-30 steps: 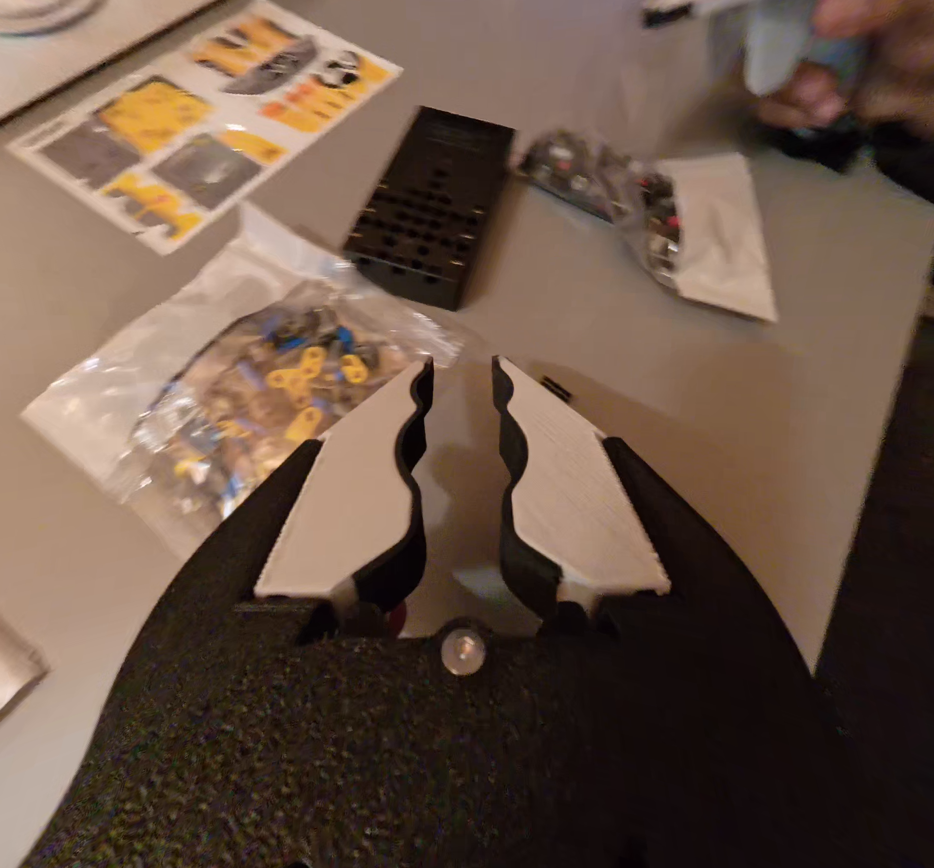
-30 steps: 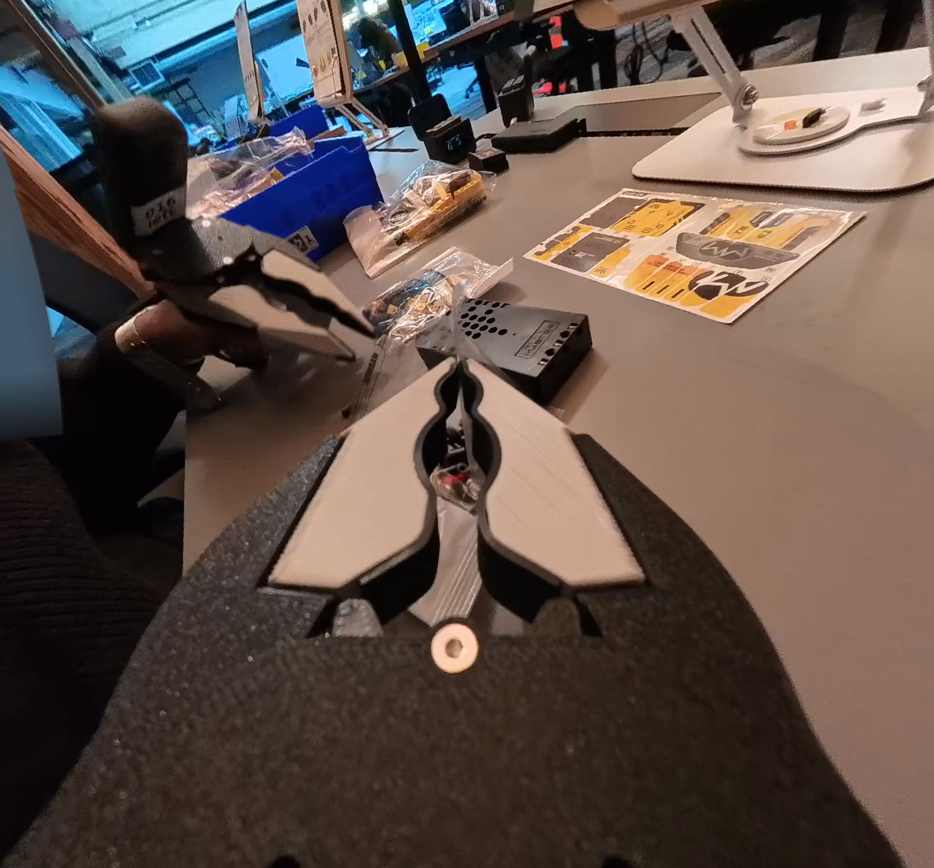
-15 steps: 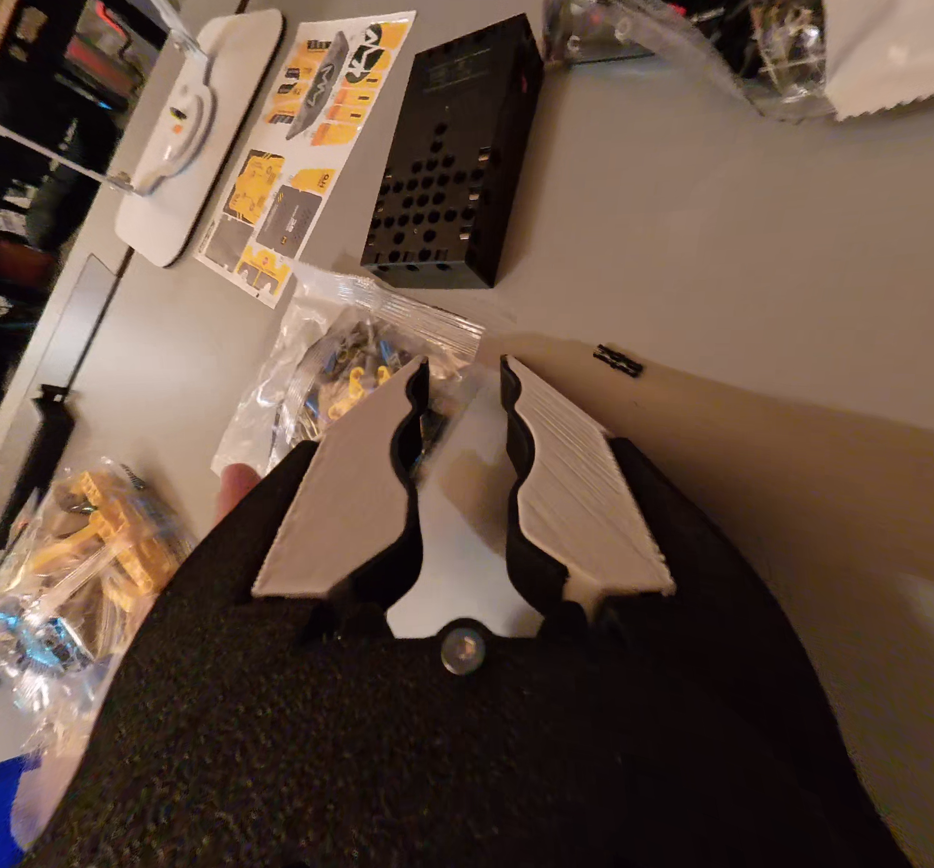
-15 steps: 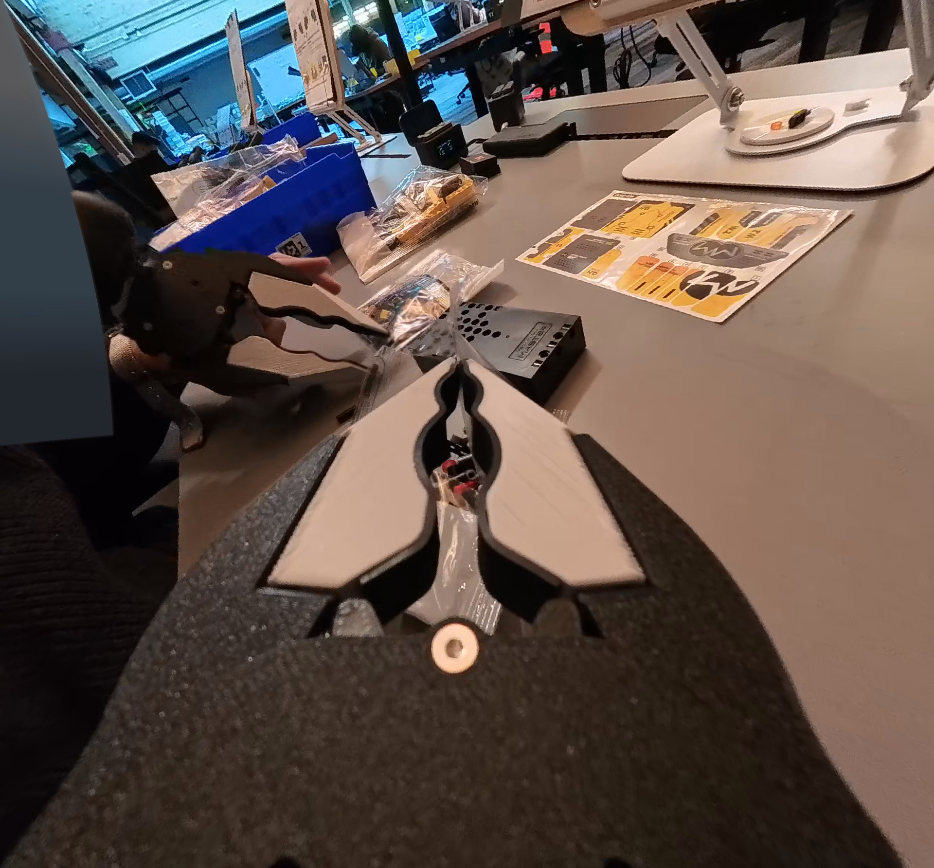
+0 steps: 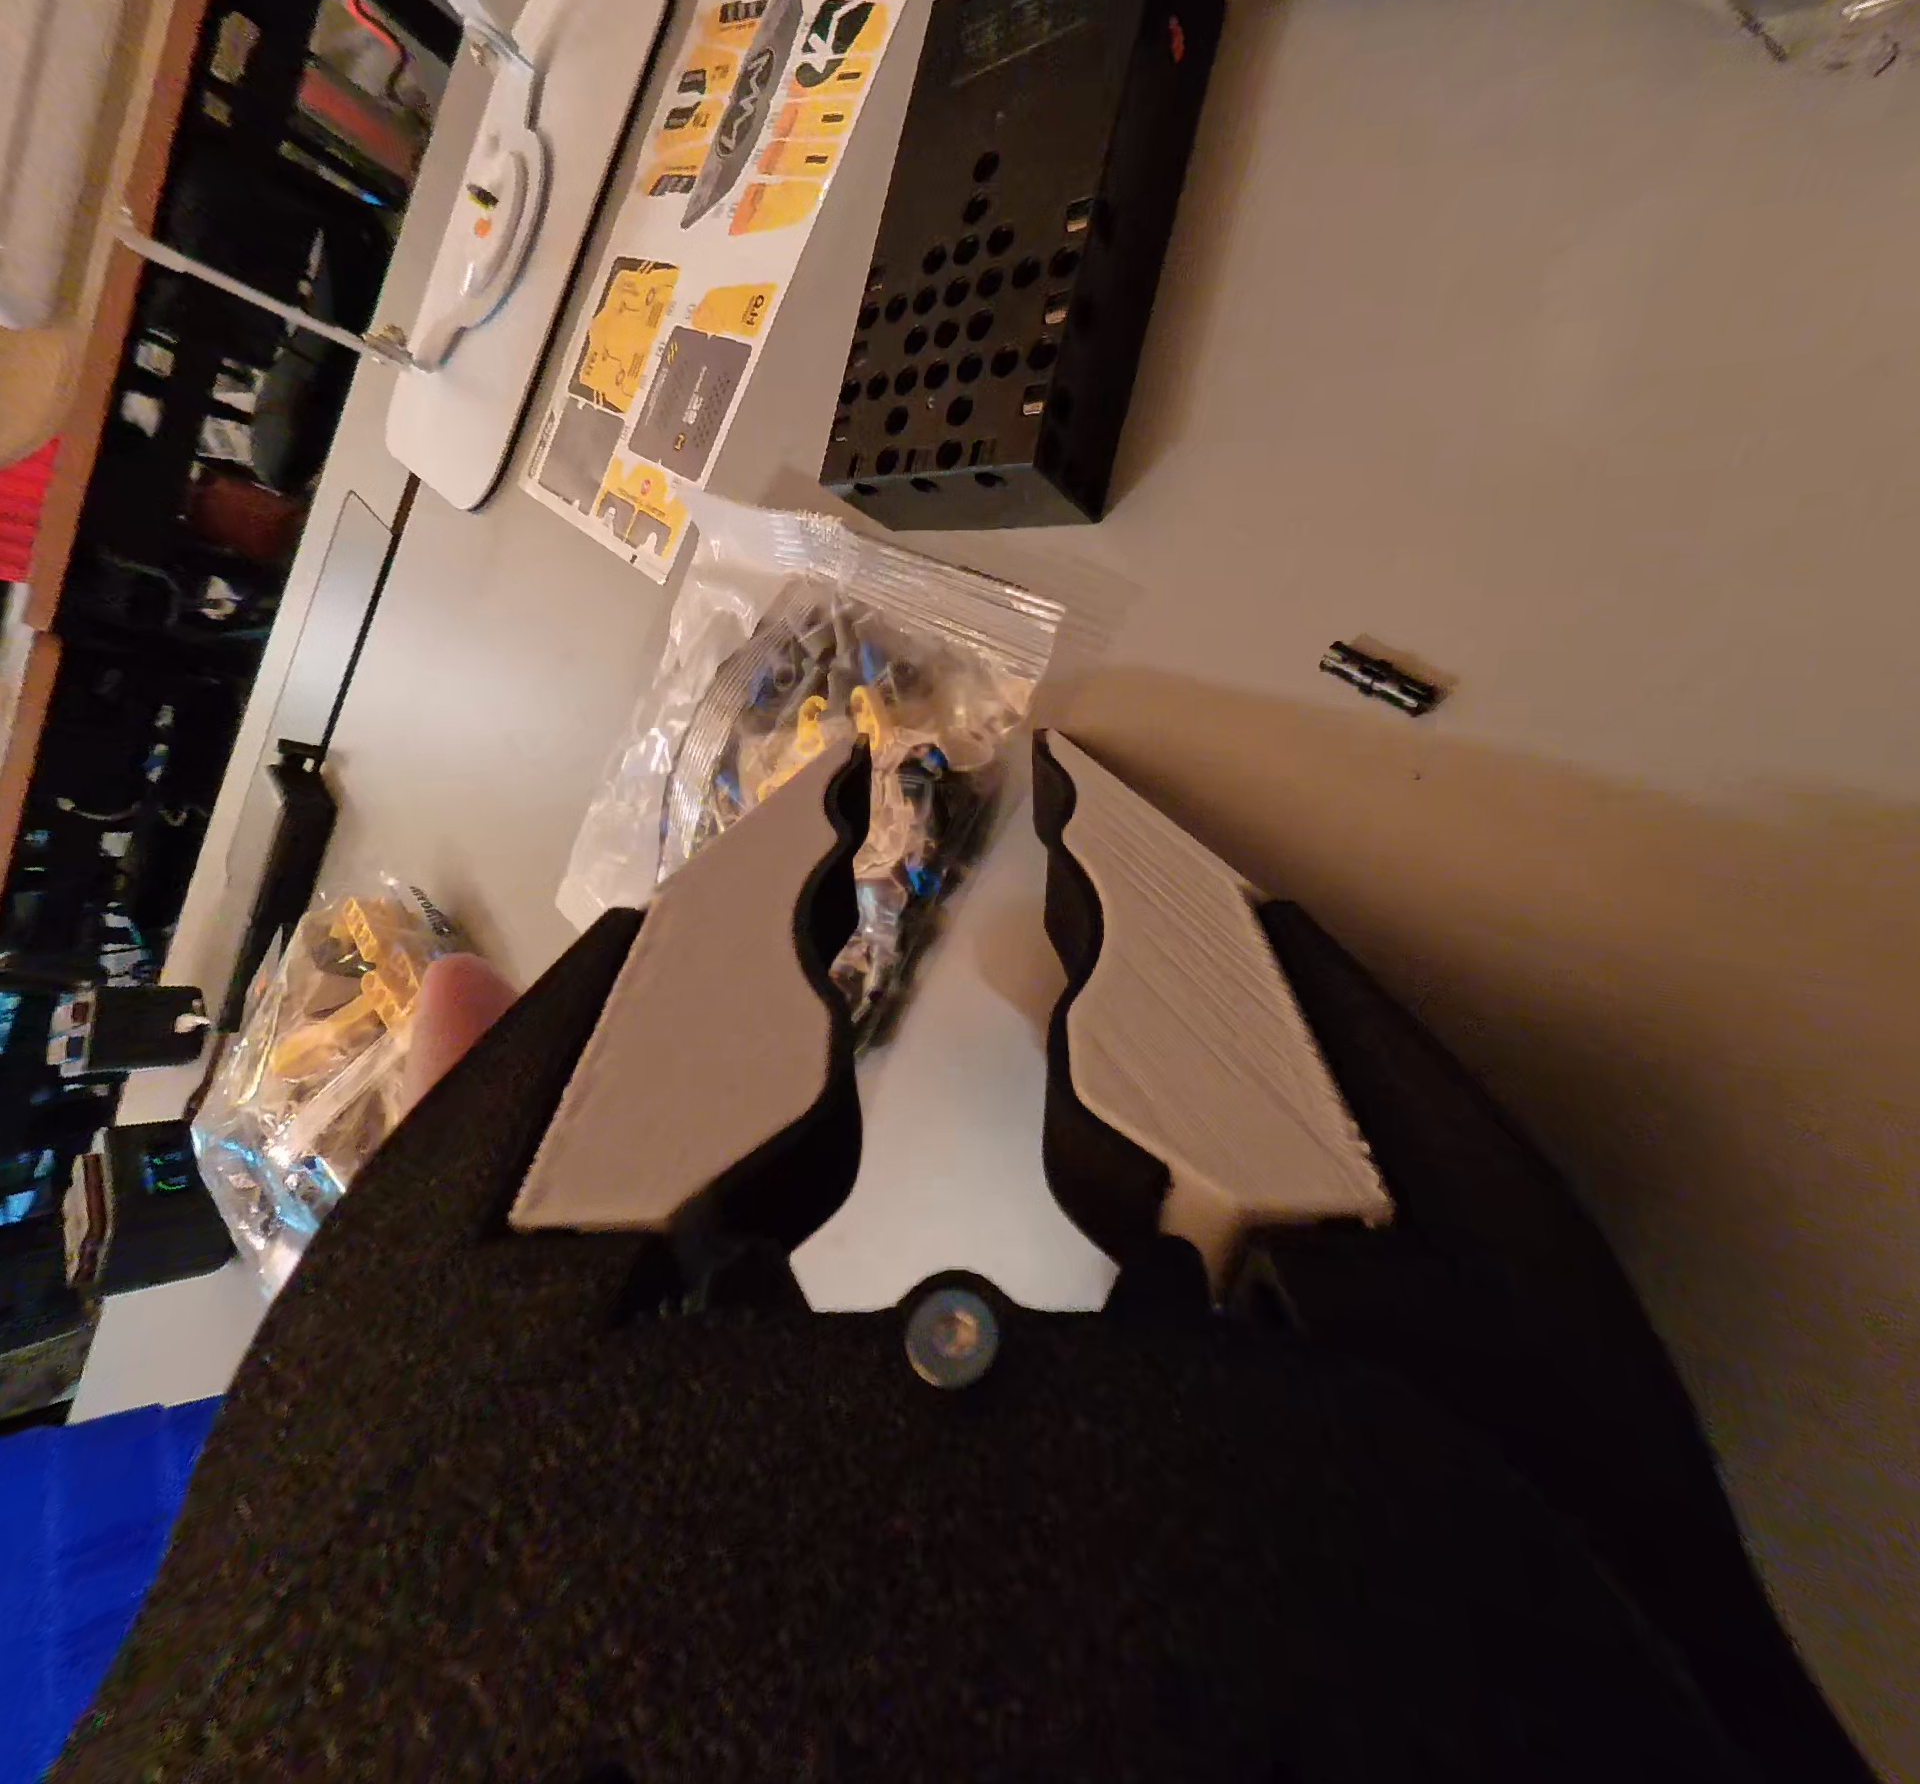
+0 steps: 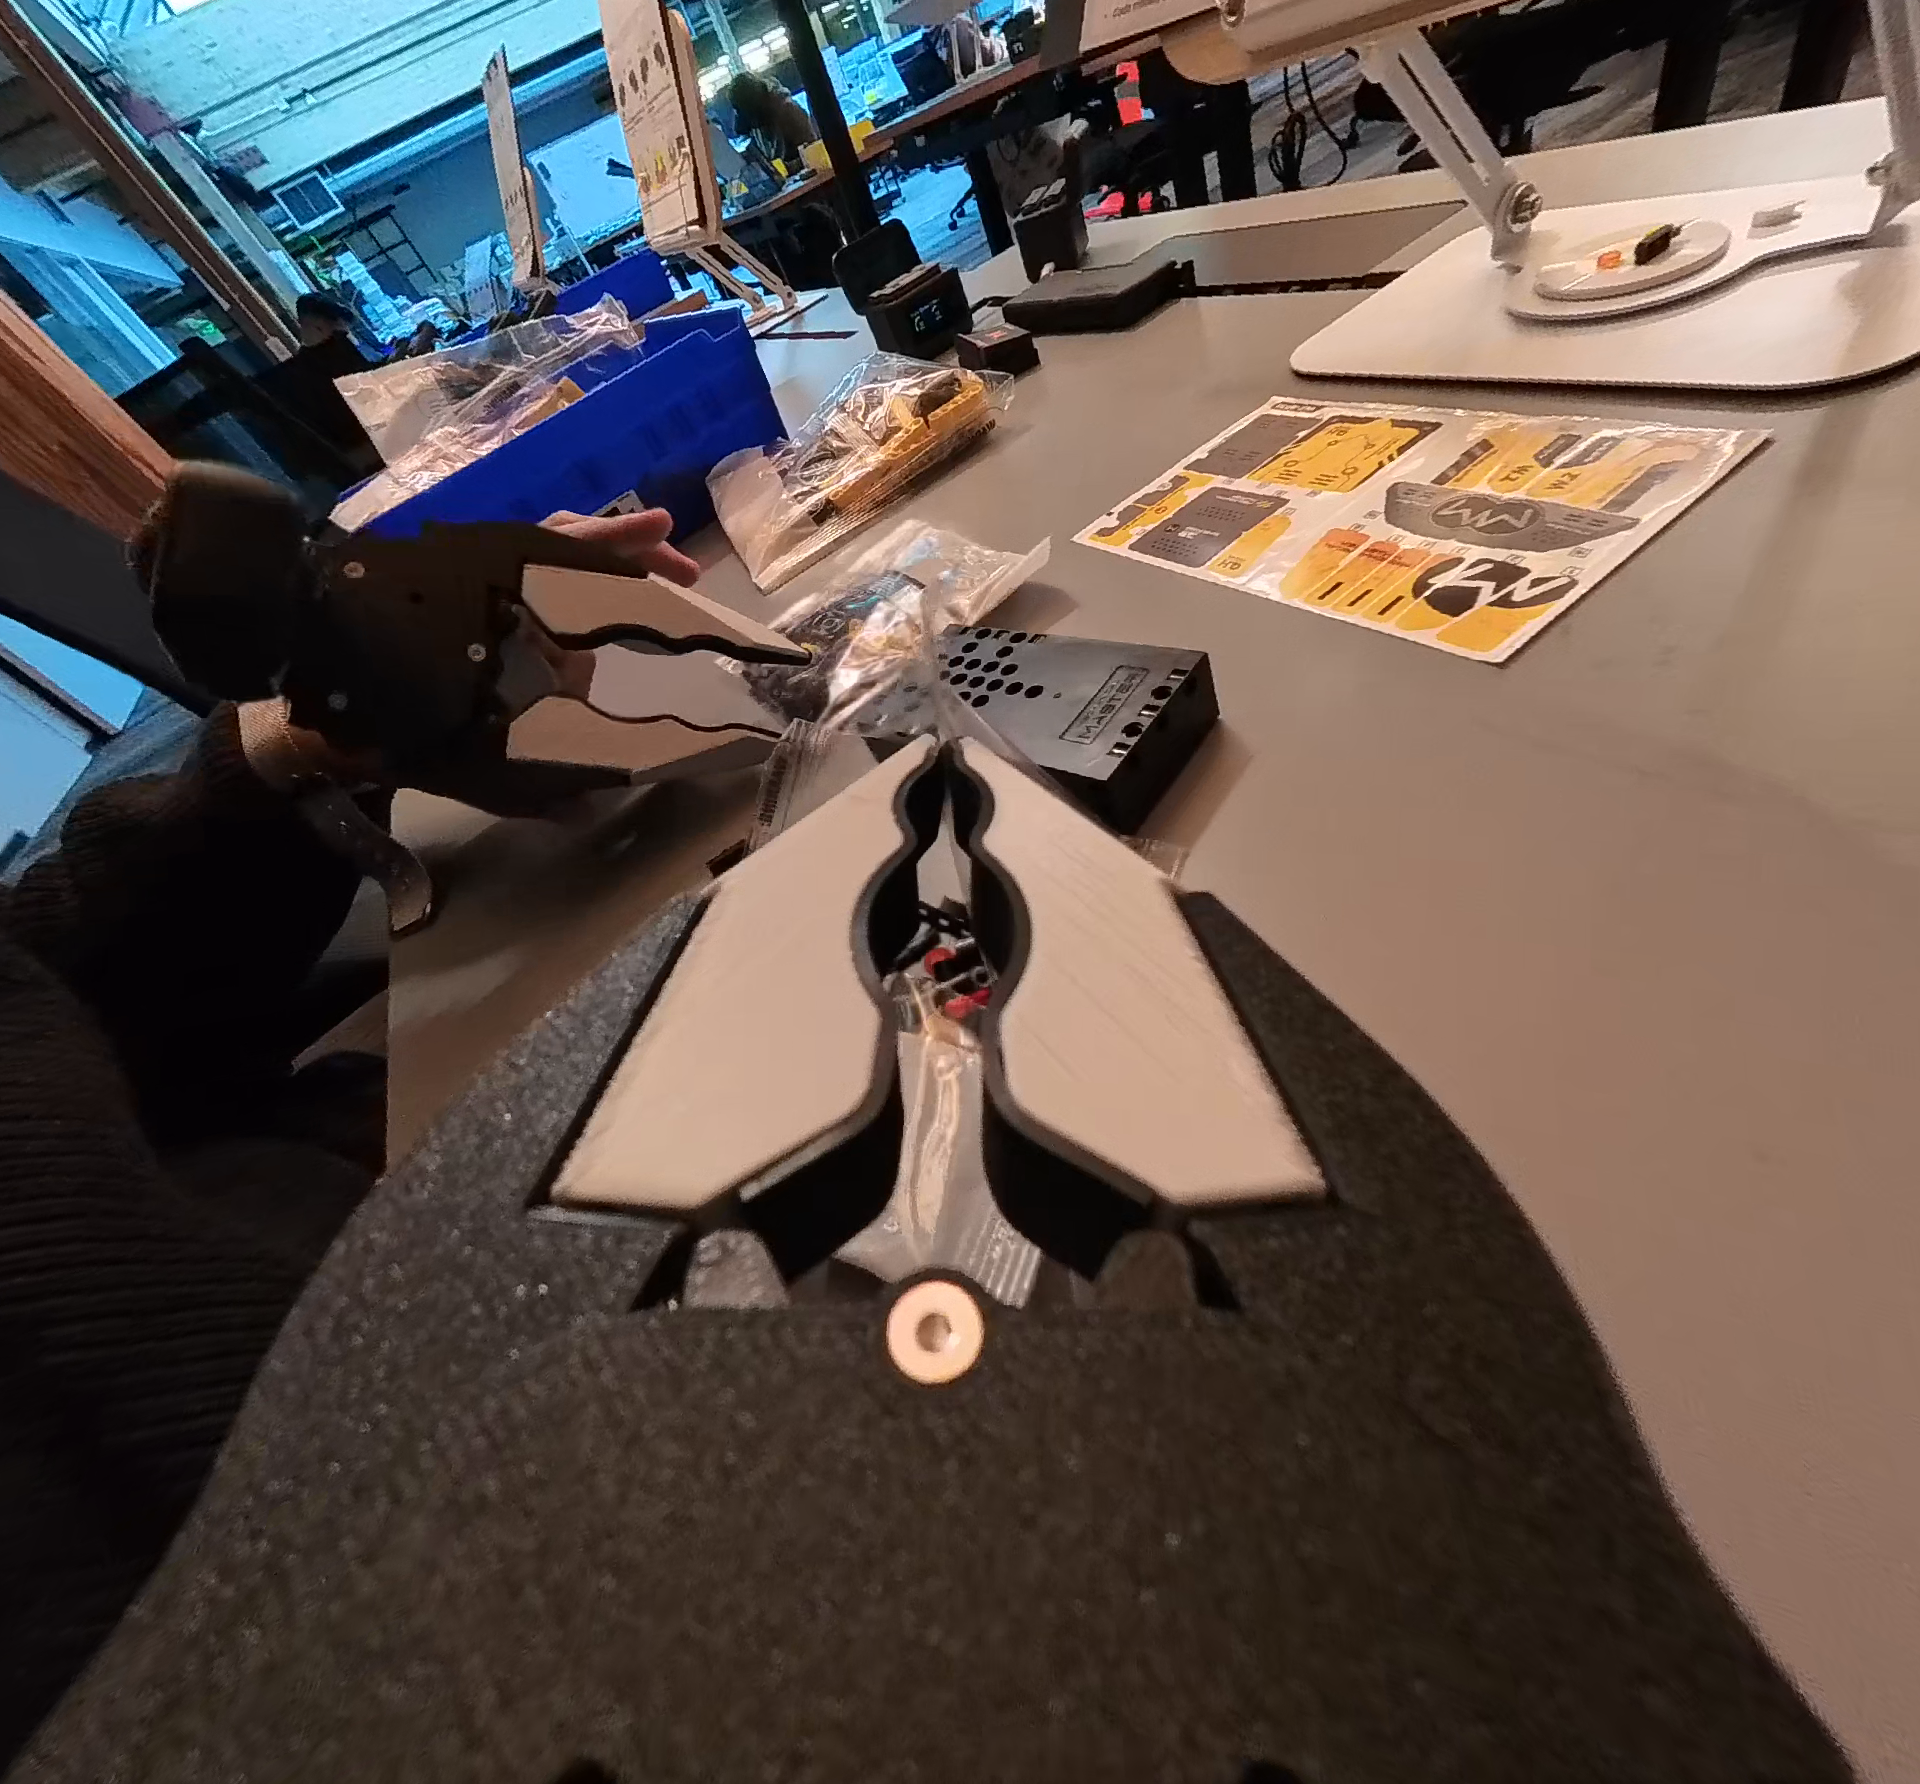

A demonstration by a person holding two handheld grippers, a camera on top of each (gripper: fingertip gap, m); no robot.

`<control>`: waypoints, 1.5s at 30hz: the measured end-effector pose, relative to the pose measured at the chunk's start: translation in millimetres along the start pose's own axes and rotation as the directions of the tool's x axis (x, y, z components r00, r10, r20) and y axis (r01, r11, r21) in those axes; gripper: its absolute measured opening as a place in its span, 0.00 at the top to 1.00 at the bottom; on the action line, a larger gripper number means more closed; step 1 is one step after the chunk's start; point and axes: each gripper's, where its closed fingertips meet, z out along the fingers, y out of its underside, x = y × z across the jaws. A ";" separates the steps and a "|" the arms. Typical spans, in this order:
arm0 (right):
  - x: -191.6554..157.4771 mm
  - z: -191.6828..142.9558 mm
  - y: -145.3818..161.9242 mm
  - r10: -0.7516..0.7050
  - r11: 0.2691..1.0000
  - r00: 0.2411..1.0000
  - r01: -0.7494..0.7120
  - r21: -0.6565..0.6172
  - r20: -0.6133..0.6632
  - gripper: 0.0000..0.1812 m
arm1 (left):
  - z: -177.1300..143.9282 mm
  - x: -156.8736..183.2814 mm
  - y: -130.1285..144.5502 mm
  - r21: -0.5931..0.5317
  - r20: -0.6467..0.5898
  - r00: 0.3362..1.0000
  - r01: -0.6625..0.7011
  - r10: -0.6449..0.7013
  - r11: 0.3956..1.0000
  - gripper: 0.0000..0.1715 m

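Observation:
My left gripper (image 5: 951,747) is open and turned on its side. Its fingers stand on either side of the near end of a clear bag of blue, yellow and black parts (image 5: 831,695) lying on the grey table (image 5: 1455,384). The right wrist view shows the left gripper (image 6: 790,692) at that same bag (image 6: 904,602). My right gripper (image 6: 945,749) is shut on a clear bag of black and red parts (image 6: 940,986), held just above the table. A black perforated box (image 5: 1018,228) lies beyond both grippers; it also shows in the right wrist view (image 6: 1081,706).
A yellow sticker sheet (image 6: 1434,508) and a white stand base (image 6: 1610,311) lie farther back. A bag of yellow parts (image 6: 883,456) and a blue bin (image 6: 623,425) sit at the left. A small black pin (image 5: 1377,678) lies loose on the table. Across from one pair of fingers to the other is roughly 20 cm.
My left gripper has rolled onto its side and moved in to the bag of blue and yellow parts, staying open. My right gripper stays shut on its bag and has barely moved.

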 end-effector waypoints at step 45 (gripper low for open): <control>-6.5 0.4 0.7 0.044 0.999 0.998 -0.045 0.015 0.037 1.00 | -220.4 -201.2 32.6 0.626 0.031 0.524 0.654 -0.851 0.425 0.77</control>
